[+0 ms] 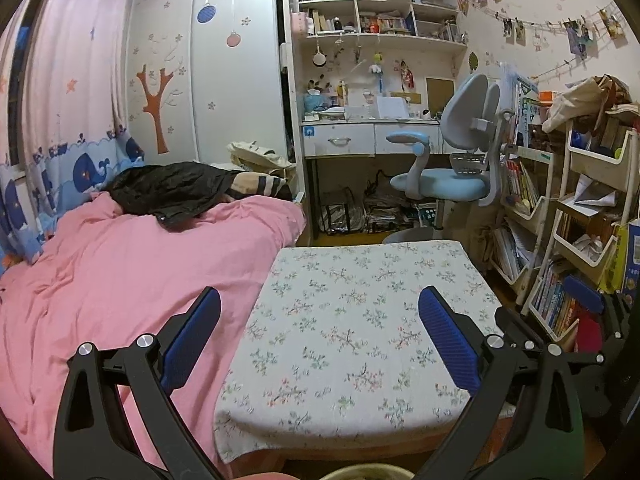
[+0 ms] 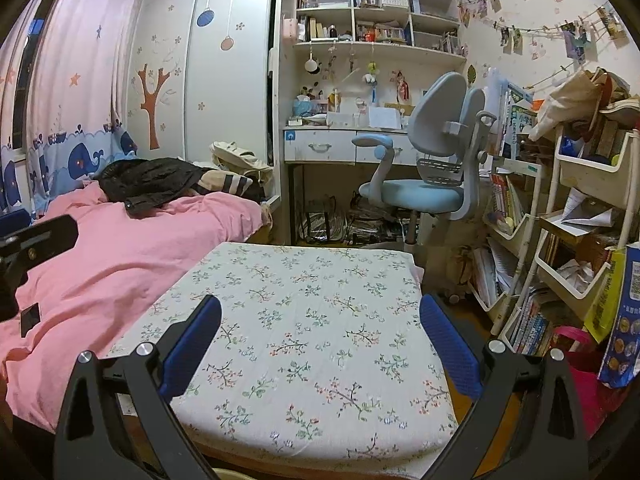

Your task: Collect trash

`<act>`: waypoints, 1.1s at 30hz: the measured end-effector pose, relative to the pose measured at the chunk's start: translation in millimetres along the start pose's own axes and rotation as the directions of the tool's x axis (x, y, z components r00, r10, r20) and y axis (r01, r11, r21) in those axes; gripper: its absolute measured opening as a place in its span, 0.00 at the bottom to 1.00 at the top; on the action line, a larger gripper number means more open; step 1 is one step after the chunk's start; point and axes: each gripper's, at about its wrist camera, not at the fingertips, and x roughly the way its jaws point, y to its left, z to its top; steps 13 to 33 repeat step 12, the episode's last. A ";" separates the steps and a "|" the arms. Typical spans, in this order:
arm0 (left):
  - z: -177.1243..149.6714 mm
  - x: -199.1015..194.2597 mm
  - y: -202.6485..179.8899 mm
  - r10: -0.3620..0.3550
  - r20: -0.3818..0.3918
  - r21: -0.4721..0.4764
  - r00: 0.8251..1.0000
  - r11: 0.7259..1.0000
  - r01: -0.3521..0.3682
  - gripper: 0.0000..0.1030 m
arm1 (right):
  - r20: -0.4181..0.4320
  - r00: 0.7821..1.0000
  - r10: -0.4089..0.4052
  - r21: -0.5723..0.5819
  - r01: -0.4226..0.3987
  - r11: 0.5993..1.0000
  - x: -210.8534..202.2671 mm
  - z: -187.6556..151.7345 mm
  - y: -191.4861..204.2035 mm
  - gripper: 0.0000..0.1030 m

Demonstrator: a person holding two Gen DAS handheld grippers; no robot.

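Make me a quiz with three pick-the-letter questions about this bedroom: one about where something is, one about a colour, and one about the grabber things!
1. Where is the black jacket?
A. On the pink bed
B. On the blue chair
C. On the flowery table

2. What colour is the seat of the desk chair?
A. Red
B. Light blue
C. Green

3. How do the jaws of the left gripper and right gripper stand?
A. Both wide open, holding nothing
B. Both shut on a bag
C. One open, one shut

Answers:
1. A, it lies crumpled on the pink bed at the far end.
2. B, the seat and armrest are light blue.
3. A, in each wrist view the blue pads stand far apart over the flowery table with nothing between them.
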 end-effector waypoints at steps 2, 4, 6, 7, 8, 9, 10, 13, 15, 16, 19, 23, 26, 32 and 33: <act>5.5 13.5 0.4 -0.013 -0.011 -0.019 1.000 1.000 0.013 0.93 | -0.005 1.000 -0.003 -0.006 0.003 1.000 8.5 2.1 -0.3 0.93; 10.3 33.2 0.7 -0.017 -0.036 -0.031 0.999 0.999 0.016 0.93 | -0.015 1.000 -0.004 -0.001 0.004 1.000 17.9 3.2 -2.1 0.93; 12.4 52.0 0.8 -0.022 -0.066 -0.028 0.998 0.999 0.020 0.93 | -0.033 0.999 -0.004 0.017 0.004 1.000 29.9 4.1 -5.9 0.93; 12.8 60.9 -0.1 -0.017 -0.072 -0.017 0.997 1.000 0.016 0.93 | -0.045 0.999 -0.003 0.028 0.005 1.000 36.1 4.4 -8.2 0.93; 11.9 66.4 0.2 -0.010 -0.073 -0.010 0.997 1.000 0.010 0.93 | -0.057 0.998 -0.002 0.039 0.004 0.999 41.4 4.2 -9.6 0.93; 11.2 74.9 -0.7 0.001 -0.075 0.001 0.997 1.000 -0.001 0.93 | -0.066 0.998 0.001 0.046 0.002 0.999 44.9 3.8 -11.1 0.93; 9.9 82.6 -1.4 0.009 -0.076 0.014 0.997 1.000 -0.008 0.93 | -0.080 0.997 0.003 0.055 0.002 0.998 51.3 4.7 -12.9 0.93; 8.1 97.2 -2.6 0.018 -0.089 0.028 0.996 0.999 -0.016 0.93 | -0.093 0.996 -0.002 0.057 0.007 0.998 60.8 6.6 -14.7 0.93; 8.1 97.2 -2.6 0.018 -0.089 0.028 0.996 0.999 -0.016 0.93 | -0.093 0.996 -0.002 0.057 0.007 0.998 60.8 6.6 -14.7 0.93; 8.1 97.2 -2.6 0.018 -0.089 0.028 0.996 0.999 -0.016 0.93 | -0.093 0.996 -0.002 0.057 0.007 0.998 60.8 6.6 -14.7 0.93; 8.1 97.2 -2.6 0.018 -0.089 0.028 0.996 0.999 -0.016 0.93 | -0.093 0.996 -0.002 0.057 0.007 0.998 60.8 6.6 -14.7 0.93; 8.1 97.2 -2.6 0.018 -0.089 0.028 0.996 0.999 -0.016 0.93 | -0.093 0.996 -0.002 0.057 0.007 0.998 60.8 6.6 -14.7 0.93; 8.1 97.2 -2.6 0.018 -0.089 0.028 0.996 0.999 -0.016 0.93 | -0.093 0.996 -0.002 0.057 0.007 0.998 60.8 6.6 -14.7 0.93; 8.1 97.2 -2.6 0.018 -0.089 0.028 0.996 0.999 -0.016 0.93 | -0.093 0.996 -0.002 0.057 0.007 0.998 60.8 6.6 -14.7 0.93; 8.1 97.2 -2.6 0.018 -0.089 0.028 0.996 0.999 -0.016 0.93 | -0.093 0.996 -0.002 0.057 0.007 0.998 60.8 6.6 -14.7 0.93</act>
